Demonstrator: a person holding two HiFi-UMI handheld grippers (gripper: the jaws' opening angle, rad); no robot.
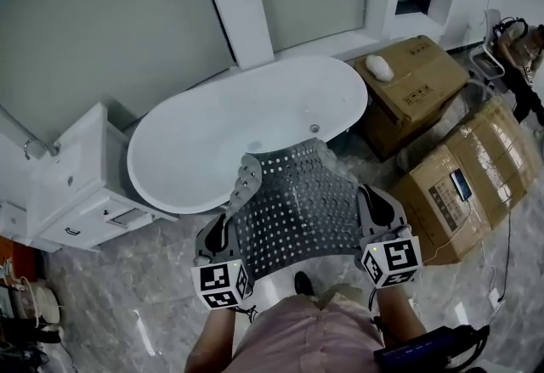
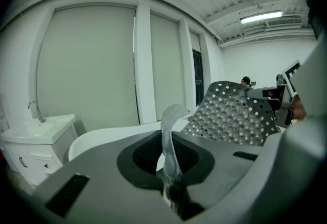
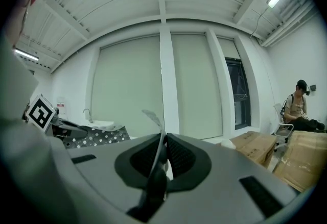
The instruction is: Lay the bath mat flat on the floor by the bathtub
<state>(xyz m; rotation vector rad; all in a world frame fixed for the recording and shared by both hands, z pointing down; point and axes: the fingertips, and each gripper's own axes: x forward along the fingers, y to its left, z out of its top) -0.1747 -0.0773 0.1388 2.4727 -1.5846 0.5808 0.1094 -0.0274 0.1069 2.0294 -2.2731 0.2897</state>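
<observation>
Two grippers, one mat, and it's all up in the air! The left gripper (image 1: 240,193) has its jaws clamped right down on the left edge of the grey, flexible bath mat (image 1: 297,201) riddled with small square holes. In the left gripper view that edge stands up squeezed between them, no gap showing. Over on the other side, the right gripper (image 1: 370,206) does the same job: jaws closed tight on the mat's right edge, with a thin sliver of it poking up between them in the right gripper view.

So the bath mat hangs spread between the pair, bowed a touch across the middle, and in the head view its far end overlaps the near rim of the white oval bathtub (image 1: 212,133). It is not down on the grey marbled floor (image 1: 127,312).

Left of the tub sits a white vanity cabinet with a basin (image 1: 81,184). To the right are two brown cardboard boxes (image 1: 463,184), and the far one carries a small white rounded object (image 1: 380,67). At the far right, a person (image 1: 520,44) sits by the wall.
</observation>
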